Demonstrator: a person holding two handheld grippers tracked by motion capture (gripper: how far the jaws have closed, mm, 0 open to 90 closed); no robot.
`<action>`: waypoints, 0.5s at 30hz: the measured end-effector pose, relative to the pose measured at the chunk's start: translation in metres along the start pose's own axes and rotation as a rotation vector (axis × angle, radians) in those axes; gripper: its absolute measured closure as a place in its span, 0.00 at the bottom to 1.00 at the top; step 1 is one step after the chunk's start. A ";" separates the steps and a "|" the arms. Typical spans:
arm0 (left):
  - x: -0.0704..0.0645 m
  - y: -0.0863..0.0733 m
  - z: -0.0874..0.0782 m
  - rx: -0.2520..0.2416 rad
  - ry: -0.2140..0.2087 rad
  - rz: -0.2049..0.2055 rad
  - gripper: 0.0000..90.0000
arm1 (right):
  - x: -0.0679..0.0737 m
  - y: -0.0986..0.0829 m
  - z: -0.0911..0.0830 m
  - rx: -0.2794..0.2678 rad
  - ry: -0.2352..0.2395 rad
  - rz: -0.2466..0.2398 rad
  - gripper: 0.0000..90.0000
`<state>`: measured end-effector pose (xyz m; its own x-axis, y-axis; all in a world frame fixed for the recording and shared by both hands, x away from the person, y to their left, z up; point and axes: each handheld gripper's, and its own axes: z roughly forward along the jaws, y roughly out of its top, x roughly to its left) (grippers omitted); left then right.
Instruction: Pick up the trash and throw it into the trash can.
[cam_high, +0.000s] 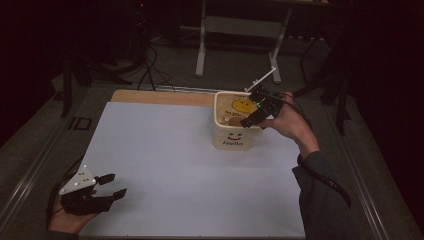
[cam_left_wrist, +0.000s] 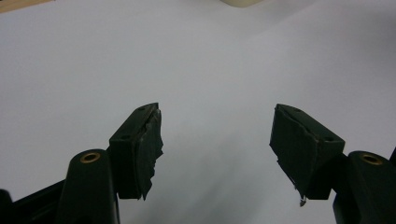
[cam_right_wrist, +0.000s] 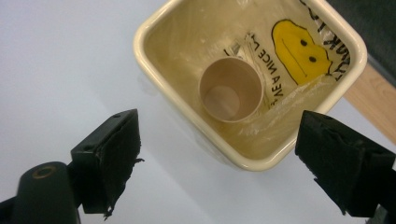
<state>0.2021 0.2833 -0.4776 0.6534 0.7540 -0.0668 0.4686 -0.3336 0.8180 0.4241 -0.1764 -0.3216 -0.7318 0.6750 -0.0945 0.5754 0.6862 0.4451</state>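
Observation:
A cream square bin (cam_high: 233, 141) marked "Hello" stands on the white sheet at the table's far right. Inside it lie a clear bag with a yellow smiley (cam_right_wrist: 299, 49) and an upright brown paper cup (cam_right_wrist: 230, 89). My right gripper (cam_high: 256, 111) hovers over the bin's right rim, open, with nothing between its jaws; from its own view the gripper (cam_right_wrist: 219, 154) looks straight down into the bin (cam_right_wrist: 154, 25). My left gripper (cam_high: 111, 186) rests near the front left corner of the sheet, open and empty. In its own view the left gripper (cam_left_wrist: 215, 140) faces bare white sheet.
A white sheet (cam_high: 165, 165) covers most of the table, with a strip of wooden board (cam_high: 160, 96) showing at its far edge. Behind the table stand a white frame's legs (cam_high: 201, 45) and cables on a dark floor.

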 end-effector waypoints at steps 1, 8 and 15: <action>0.000 0.000 0.000 0.001 0.001 0.000 0.38 | 0.002 -0.010 -0.002 -0.050 0.007 -0.007 0.15; 0.000 0.000 0.000 -0.001 0.002 0.000 0.38 | 0.010 -0.028 -0.003 -0.106 -0.004 -0.035 0.15; 0.000 0.000 -0.001 -0.004 0.004 -0.002 0.37 | 0.016 -0.051 -0.004 -0.190 -0.001 -0.043 0.15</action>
<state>0.2014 0.2836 -0.4773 0.6502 0.7569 -0.0658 0.4674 -0.3303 0.8200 0.3816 -0.2023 -0.3421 -0.7537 0.6465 -0.1183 0.4642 0.6510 0.6006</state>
